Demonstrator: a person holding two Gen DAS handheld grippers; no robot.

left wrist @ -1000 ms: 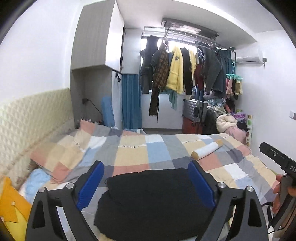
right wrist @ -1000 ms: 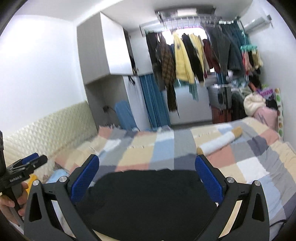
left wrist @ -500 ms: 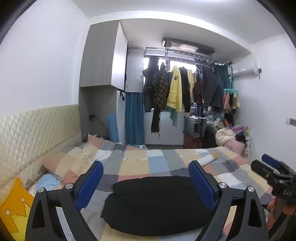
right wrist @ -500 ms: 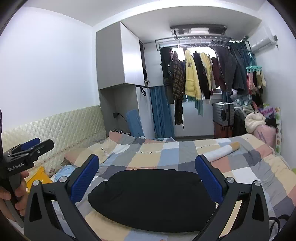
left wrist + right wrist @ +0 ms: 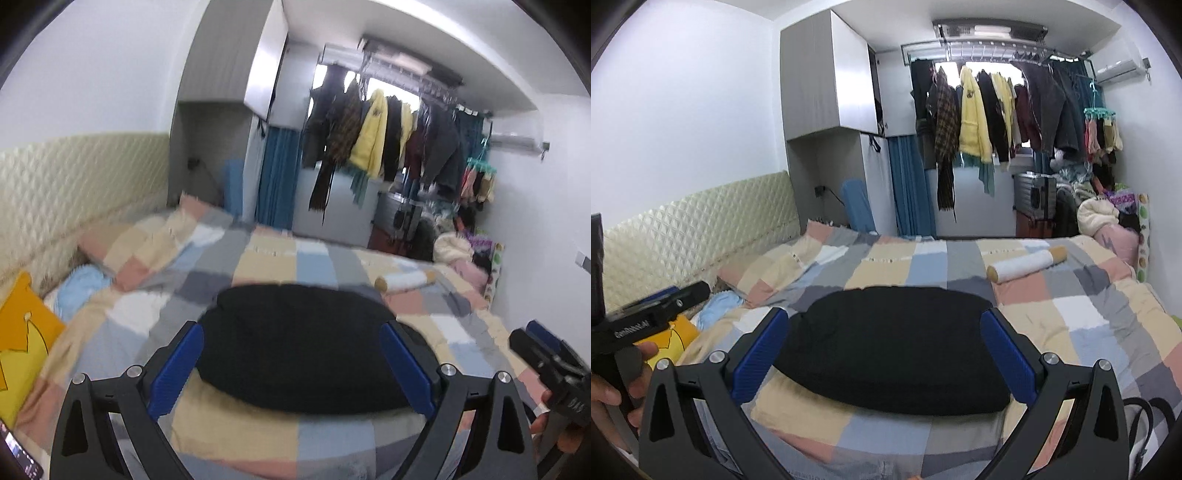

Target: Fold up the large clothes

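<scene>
A black garment (image 5: 303,343) lies folded into a compact rounded block on the checked bedspread (image 5: 280,258); it also shows in the right wrist view (image 5: 890,343). My left gripper (image 5: 291,354) is open and empty, held above the bed's near edge, apart from the garment. My right gripper (image 5: 886,350) is open and empty, likewise held back from the garment. Each gripper shows at the edge of the other's view, the right one (image 5: 550,365) and the left one (image 5: 646,317).
A white roll (image 5: 1027,264) lies on the bed at the far right. A yellow cushion (image 5: 18,347) and a light blue cloth (image 5: 81,284) lie by the quilted headboard (image 5: 683,229) on the left. Hanging clothes (image 5: 997,107) and a suitcase (image 5: 1034,199) stand beyond the bed.
Both grippers have pulled back and up from the garment, then the left one tilted down again. The folded black garment has stayed in place on the bed.
</scene>
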